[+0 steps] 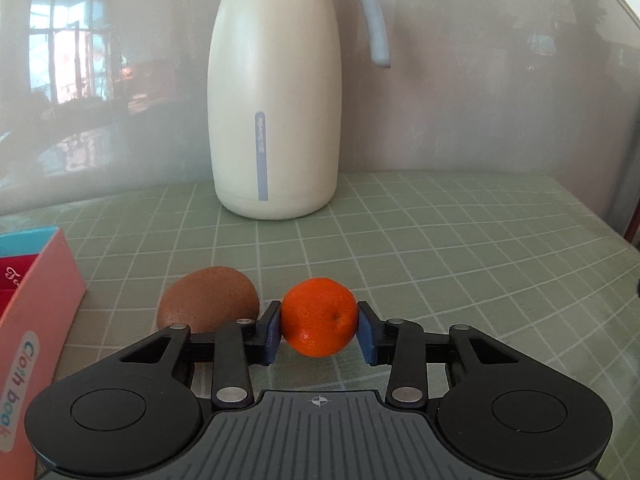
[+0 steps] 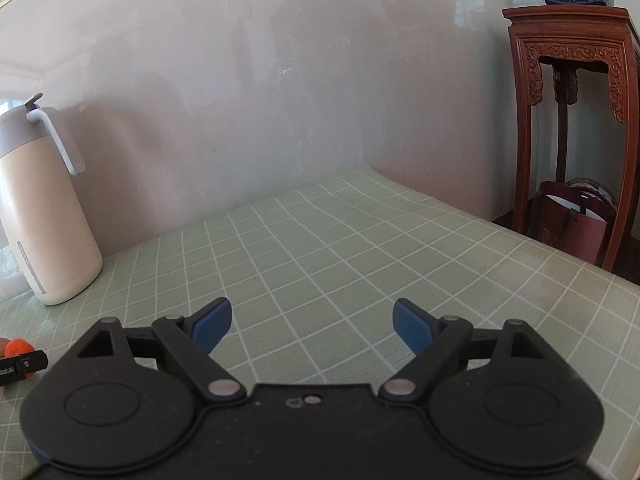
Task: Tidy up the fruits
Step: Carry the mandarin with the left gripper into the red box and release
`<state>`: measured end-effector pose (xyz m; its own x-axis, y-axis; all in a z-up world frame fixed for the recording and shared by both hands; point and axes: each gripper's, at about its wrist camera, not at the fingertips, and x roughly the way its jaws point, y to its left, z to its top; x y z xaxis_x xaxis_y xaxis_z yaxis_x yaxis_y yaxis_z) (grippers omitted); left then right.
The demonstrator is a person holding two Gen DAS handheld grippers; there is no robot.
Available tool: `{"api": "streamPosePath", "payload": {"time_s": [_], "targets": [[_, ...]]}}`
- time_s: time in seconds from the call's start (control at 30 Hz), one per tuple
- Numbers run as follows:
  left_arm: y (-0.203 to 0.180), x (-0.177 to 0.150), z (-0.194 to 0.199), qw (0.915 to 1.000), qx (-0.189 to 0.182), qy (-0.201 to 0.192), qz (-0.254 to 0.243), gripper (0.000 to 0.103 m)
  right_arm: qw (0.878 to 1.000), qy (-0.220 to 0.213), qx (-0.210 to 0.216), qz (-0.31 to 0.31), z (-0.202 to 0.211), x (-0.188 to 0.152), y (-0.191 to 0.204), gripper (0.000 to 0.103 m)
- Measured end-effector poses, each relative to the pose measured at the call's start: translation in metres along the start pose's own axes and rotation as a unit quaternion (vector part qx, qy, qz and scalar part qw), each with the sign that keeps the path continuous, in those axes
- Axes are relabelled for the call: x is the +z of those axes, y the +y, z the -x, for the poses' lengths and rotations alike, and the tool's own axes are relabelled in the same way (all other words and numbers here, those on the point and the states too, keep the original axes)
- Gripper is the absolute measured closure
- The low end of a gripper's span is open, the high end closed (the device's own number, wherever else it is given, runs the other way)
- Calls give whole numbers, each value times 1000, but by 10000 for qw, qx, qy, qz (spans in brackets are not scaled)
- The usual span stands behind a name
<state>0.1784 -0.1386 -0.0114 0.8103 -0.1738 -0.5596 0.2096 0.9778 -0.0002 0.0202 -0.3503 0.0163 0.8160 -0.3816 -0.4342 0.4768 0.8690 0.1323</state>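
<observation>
My left gripper is shut on a small orange tangerine, its blue pads pressing both sides of the fruit just above the green checked tablecloth. A brown kiwi lies on the cloth just left of the tangerine, next to the left finger. The tangerine also shows at the far left edge of the right wrist view, with part of the left gripper below it. My right gripper is open and empty over the bare cloth.
A tall cream thermos jug with a grey handle stands at the back by the wall; it also shows in the right wrist view. A pink "Cloth book" box sits at the left. A carved wooden stand is beyond the table's right edge.
</observation>
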Motion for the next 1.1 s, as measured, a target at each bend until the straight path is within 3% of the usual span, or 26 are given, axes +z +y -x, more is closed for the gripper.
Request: {"api": "streamPosePath", "payload": {"time_s": [0.5, 0.73, 1.1], "targets": [[55, 3, 93, 9977, 62, -666, 55, 64, 9990, -26, 346, 271, 11, -2, 51, 15], [104, -2, 120, 9955, 419, -813, 237, 64, 9967, 5, 642, 504, 17, -7, 93, 15], [169, -20, 134, 9915, 1015, -691, 431, 64, 9914, 43, 1083, 732, 24, -17, 145, 15]]}}
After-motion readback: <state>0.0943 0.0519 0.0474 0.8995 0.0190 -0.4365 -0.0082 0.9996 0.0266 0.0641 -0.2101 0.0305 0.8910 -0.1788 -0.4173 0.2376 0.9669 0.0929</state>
